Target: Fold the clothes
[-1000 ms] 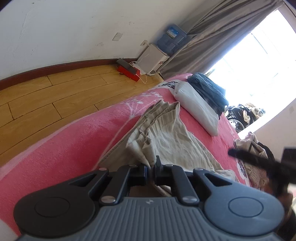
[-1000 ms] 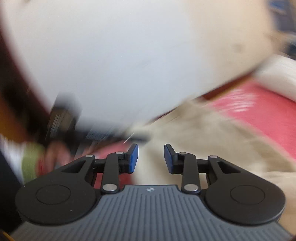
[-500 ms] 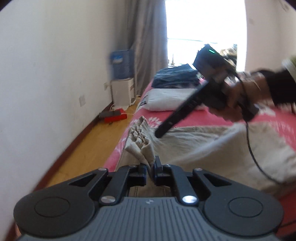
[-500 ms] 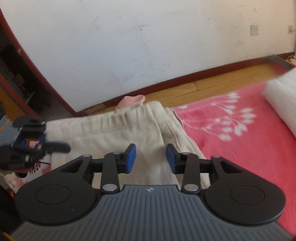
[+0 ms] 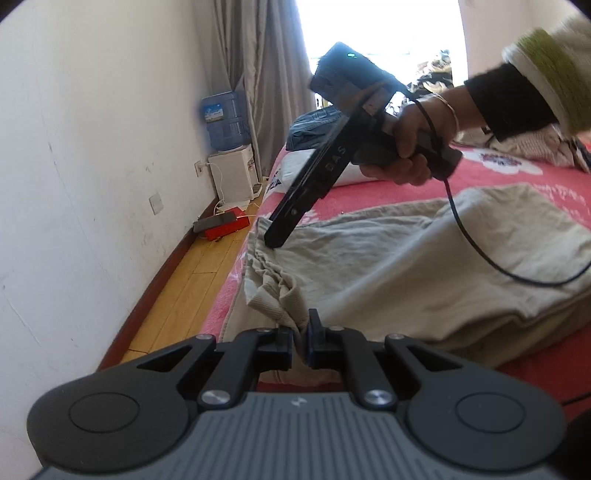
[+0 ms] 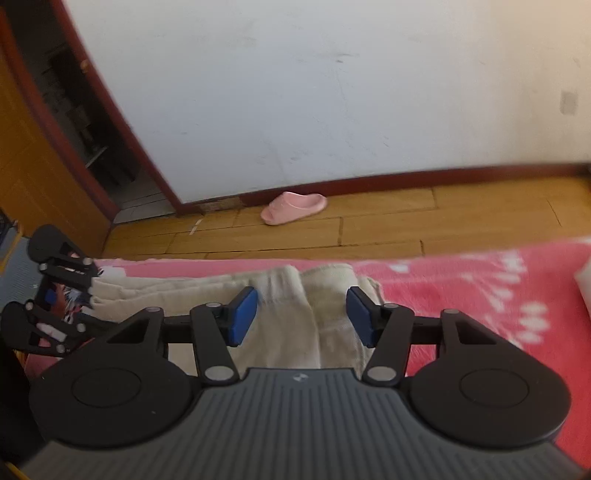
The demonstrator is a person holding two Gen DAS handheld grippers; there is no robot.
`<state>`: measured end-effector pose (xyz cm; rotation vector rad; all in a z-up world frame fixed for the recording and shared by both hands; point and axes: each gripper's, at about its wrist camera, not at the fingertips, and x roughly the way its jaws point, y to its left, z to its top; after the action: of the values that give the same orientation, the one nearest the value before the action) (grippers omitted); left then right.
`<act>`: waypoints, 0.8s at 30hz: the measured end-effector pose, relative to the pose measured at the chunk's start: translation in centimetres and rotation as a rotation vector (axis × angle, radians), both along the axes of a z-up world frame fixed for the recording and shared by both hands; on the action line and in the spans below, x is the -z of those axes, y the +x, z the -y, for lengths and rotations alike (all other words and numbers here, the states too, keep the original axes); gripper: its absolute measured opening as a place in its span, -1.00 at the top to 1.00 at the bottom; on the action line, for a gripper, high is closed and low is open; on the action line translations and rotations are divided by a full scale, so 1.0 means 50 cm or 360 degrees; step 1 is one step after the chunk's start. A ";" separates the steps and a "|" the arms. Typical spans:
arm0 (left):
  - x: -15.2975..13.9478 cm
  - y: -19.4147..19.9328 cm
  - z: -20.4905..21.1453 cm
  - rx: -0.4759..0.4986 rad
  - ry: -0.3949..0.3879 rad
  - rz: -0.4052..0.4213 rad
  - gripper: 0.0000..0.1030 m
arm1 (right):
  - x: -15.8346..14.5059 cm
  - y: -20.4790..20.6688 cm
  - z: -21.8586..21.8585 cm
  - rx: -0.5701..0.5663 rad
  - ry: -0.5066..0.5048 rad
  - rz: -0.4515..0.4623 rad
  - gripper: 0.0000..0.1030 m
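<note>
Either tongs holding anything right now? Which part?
Left tongs are shut on the beige trousers, pinching the bunched waistband corner at the bed's edge. Right tongs are open above the waistband, holding nothing.

Blown-out window (image 5: 376, 29) backlight; fisheye edges bent, slight blur.

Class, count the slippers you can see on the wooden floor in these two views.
1. A pink slipper lies on the floor by the skirting board, beyond the bed's edge in the right wrist view. Its pair may be hidden; none shows in the left wrist view.
</note>
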<state>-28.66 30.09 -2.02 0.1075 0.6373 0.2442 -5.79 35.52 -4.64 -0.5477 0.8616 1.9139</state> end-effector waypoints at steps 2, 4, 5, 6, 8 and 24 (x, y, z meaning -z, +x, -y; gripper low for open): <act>0.002 0.001 0.000 -0.0002 -0.0001 -0.0002 0.85 | 0.003 -0.014 -0.005 -0.0054 -0.0016 0.0011 -0.03; 0.004 0.001 -0.001 -0.0003 -0.0002 -0.0004 0.84 | 0.006 -0.028 -0.010 -0.0107 -0.0033 0.0022 0.05; 0.005 0.001 -0.001 -0.0004 -0.0002 -0.0005 0.84 | 0.007 -0.035 -0.013 -0.0134 -0.0041 0.0027 0.10; 0.006 0.002 -0.001 -0.0005 -0.0003 -0.0006 0.84 | 0.009 -0.041 -0.015 -0.0161 -0.0049 0.0033 0.15; 0.007 0.002 -0.002 -0.0007 -0.0004 -0.0009 0.83 | 0.013 -0.057 -0.015 -0.0198 -0.0060 0.0083 0.15; -0.014 0.008 -0.098 -0.0279 -0.0633 0.0037 0.86 | -0.052 -0.014 0.034 0.0064 0.0190 0.0144 0.81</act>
<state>-28.24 35.00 -1.31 -0.3345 0.6616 0.2828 -6.50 33.83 -2.06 -0.5364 0.6906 1.8759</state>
